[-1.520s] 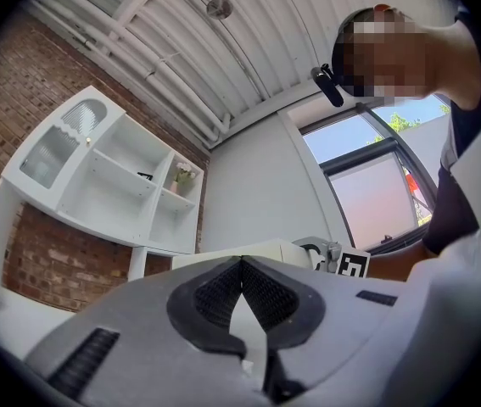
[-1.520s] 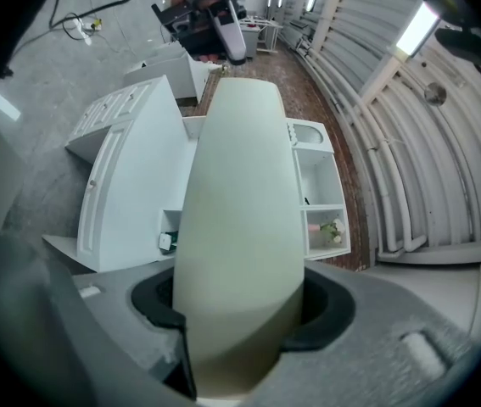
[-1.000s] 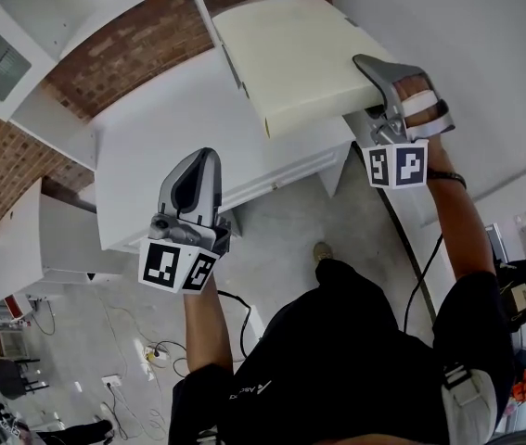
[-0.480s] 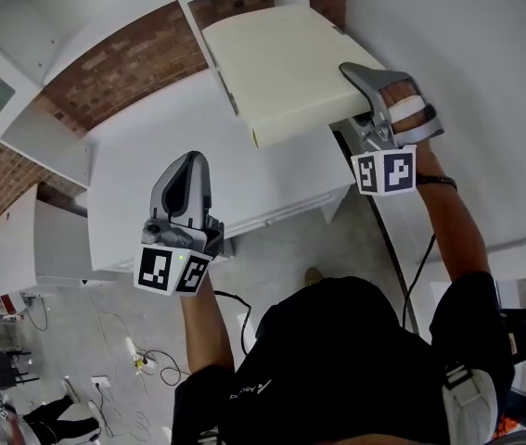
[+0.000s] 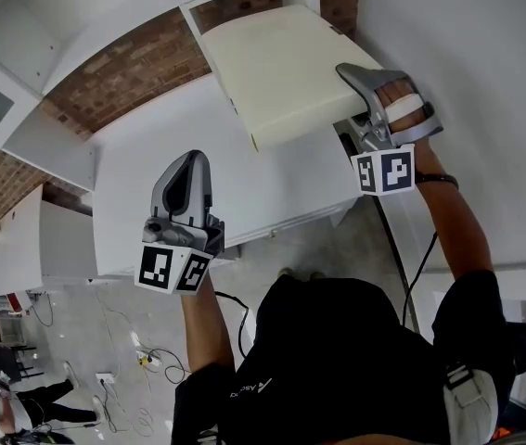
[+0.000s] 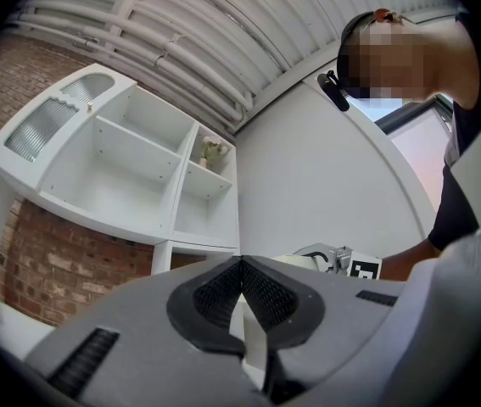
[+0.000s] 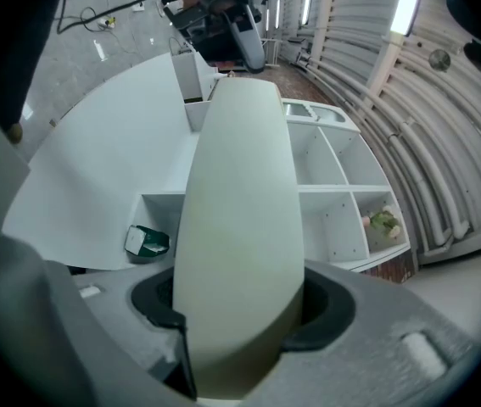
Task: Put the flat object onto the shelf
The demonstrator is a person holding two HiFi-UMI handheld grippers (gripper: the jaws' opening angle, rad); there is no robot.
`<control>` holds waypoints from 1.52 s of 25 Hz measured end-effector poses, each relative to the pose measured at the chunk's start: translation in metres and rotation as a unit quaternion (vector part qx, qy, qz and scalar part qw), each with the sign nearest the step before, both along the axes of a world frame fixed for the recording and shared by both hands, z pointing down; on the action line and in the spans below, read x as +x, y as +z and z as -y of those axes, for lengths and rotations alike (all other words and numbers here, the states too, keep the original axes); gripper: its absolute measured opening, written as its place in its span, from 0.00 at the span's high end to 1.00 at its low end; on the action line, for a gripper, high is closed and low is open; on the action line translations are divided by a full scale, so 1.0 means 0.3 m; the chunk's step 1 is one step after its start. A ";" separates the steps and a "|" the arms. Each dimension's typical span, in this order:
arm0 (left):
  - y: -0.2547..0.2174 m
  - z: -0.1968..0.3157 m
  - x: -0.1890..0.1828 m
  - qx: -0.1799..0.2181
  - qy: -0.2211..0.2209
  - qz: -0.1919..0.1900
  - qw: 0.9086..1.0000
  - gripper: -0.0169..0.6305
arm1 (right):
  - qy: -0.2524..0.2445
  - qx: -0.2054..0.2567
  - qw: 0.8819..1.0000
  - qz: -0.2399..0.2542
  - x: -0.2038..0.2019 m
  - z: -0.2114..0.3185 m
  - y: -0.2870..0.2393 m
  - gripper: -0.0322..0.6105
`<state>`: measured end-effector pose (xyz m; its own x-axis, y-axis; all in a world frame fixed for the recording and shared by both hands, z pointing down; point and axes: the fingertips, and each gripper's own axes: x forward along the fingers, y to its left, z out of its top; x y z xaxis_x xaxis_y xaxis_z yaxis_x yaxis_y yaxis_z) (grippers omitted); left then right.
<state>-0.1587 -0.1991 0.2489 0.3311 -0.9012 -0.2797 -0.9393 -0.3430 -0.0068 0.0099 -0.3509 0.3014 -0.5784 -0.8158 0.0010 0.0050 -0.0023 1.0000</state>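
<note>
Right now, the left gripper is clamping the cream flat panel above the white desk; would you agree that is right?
Not quite: it is the right gripper that clamps the cream flat panel above the white desk, as the right gripper view shows. The left gripper is shut with nothing between its jaws.

Left tool (image 5: pixel 189 170) and right tool (image 5: pixel 360 77): grey shells, black textured pads (image 6: pixel 215 295), each with a white cube (image 5: pixel 172 269) of black square markers. Black short-sleeved shirt (image 5: pixel 337 360); dark band (image 5: pixel 443 180) on right wrist.
</note>
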 end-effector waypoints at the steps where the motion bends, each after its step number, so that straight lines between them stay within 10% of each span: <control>1: -0.001 0.012 -0.008 0.000 0.002 0.001 1.000 0.98 | 0.001 -0.001 1.000 0.000 -0.009 0.010 0.004 0.53; 38: 0.156 0.454 -0.249 -0.050 0.061 -0.005 0.997 0.98 | 0.050 -0.002 0.998 -0.026 -0.340 0.577 0.380 0.51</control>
<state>-0.2333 -0.3354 0.2958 0.4370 -0.8784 -0.1934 -0.8908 -0.4524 0.0419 -0.0921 -0.5241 0.4153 -0.4923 -0.8698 0.0320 0.0560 0.0050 0.9984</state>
